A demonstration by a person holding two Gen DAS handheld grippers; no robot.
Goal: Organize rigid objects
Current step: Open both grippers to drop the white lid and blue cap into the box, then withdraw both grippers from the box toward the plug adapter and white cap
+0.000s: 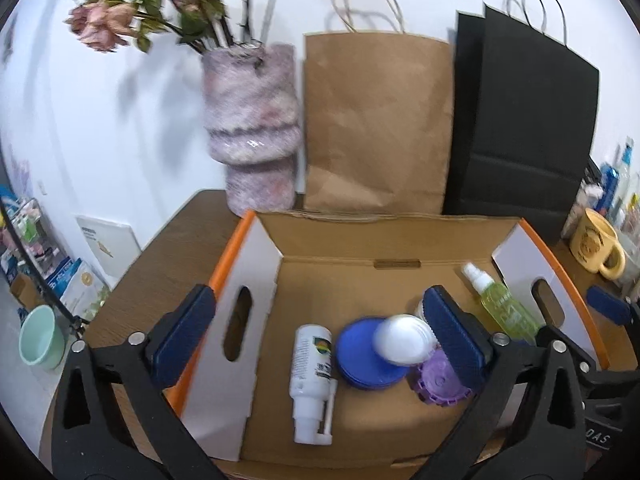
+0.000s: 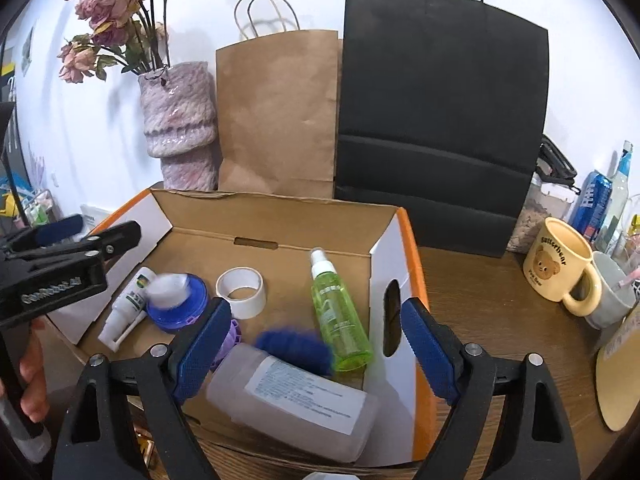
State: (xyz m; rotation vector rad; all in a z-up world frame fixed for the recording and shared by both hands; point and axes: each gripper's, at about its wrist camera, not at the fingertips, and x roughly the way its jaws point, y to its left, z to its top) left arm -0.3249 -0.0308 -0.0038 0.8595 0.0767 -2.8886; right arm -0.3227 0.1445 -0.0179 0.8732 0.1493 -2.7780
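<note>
Both grippers are being held wide open over the cardboard box [image 2: 280, 216] on the table [image 2: 500, 320], nothing being gripped. Between the right gripper [image 2: 316, 344] pads, a frosted bottle with a blue cap [image 2: 296, 396] is lying, blurred; the green spray bottle [image 2: 340, 316] lies just beyond. Inside the left gripper [image 1: 316, 340] span, a white pump bottle [image 1: 312, 372] and a blue-lidded jar [image 1: 372, 352] are lying.

L gripper [image 1: 320, 332]: jaws spread wide, pads pressing nothing, tilted downward. R gripper [image 2: 316, 344]: jaws also apart, nothing pinched btwn pads, same downward tilt. Person's hand [image 2: 30, 372] wraps L gripper's handle, seen from right wrist.
</note>
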